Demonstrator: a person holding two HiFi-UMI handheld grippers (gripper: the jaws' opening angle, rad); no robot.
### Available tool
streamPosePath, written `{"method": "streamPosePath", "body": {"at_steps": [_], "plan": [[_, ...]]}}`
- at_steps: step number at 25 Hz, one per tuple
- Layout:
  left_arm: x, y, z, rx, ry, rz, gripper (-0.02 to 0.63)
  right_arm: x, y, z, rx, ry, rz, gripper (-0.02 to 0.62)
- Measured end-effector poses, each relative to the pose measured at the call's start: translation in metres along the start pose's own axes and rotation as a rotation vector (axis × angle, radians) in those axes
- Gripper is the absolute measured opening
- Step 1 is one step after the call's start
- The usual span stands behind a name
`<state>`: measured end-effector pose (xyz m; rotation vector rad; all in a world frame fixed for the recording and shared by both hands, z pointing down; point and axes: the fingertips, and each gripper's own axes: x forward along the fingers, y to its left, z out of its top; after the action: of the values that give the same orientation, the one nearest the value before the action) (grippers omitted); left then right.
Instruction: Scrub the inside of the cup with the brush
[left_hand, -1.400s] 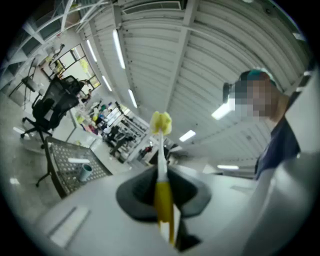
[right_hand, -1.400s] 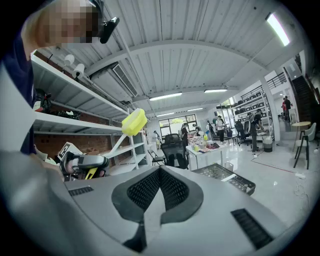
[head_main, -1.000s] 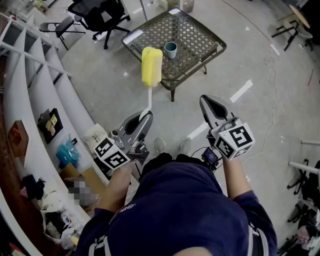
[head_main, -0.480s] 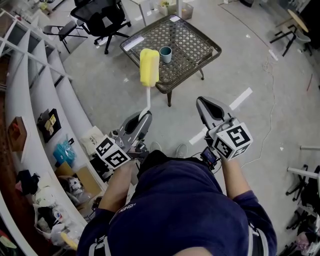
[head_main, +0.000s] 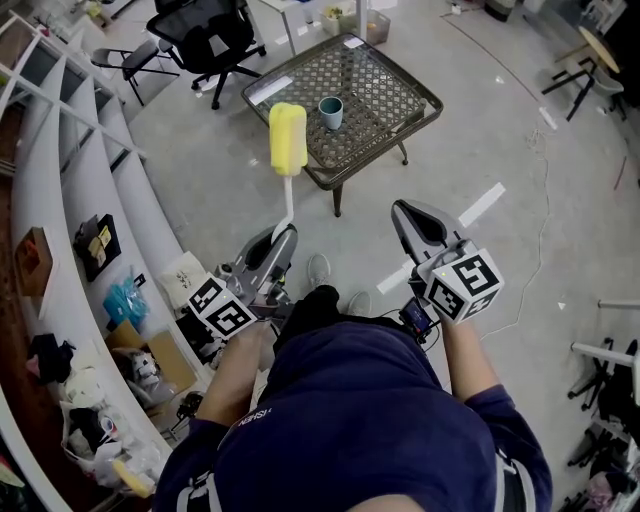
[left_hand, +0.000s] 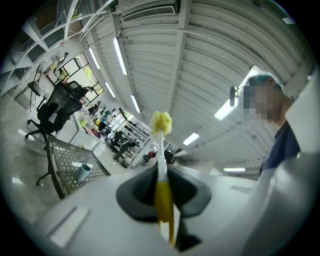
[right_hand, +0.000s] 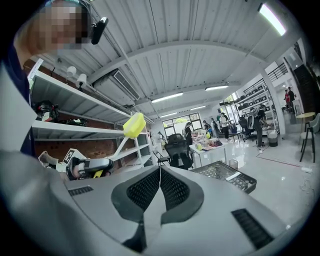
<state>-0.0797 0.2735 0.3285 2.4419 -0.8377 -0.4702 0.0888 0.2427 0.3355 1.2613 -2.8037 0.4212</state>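
The left gripper (head_main: 286, 238) pinches the brush (head_main: 288, 138) by its stick, and the right gripper (head_main: 404, 210) is pressed together, empty. The cup (head_main: 331, 112) stands on the mesh table (head_main: 425, 97) at 12 o'clock, well apart, so I think it is best to walk close first, then hold the cup steady. The floor (head_main: 200, 160) is smooth and grey, with a chair (head_main: 205, 25) at 11 o'clock and shelves (head_main: 90, 170) at 9 o'clock.

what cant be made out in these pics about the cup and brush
- Inside of the cup: too small in the head view, blurred in the left gripper view.
- Lower end of the brush handle: blurred in the left gripper view; covered by the left gripper in the head view.
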Motion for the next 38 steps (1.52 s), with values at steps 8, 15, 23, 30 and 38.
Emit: {"method": "streamPosePath", "body": {"at_steps": [8,15,23,30,38], "plan": [[0.013,0.022,0.000,-0.031,0.036,-0.002,0.029,0.021,-0.013,-0.013,0.035,0.035,-0.008,0.008],[0.027,0.062,0.017,-0.040,0.049,0.000,0.029,0.063,-0.026,-0.014,0.050,0.072,-0.002,0.008],[0.061,0.121,0.034,-0.078,0.077,-0.024,0.029,0.125,-0.055,-0.008,0.055,0.115,-0.020,0.008],[0.081,0.174,0.067,-0.087,0.095,-0.050,0.029,0.191,-0.063,0.002,0.041,0.133,-0.017,0.008],[0.096,0.210,0.089,-0.075,0.122,-0.063,0.029,0.226,-0.078,0.000,0.044,0.153,-0.056,0.008]]}}
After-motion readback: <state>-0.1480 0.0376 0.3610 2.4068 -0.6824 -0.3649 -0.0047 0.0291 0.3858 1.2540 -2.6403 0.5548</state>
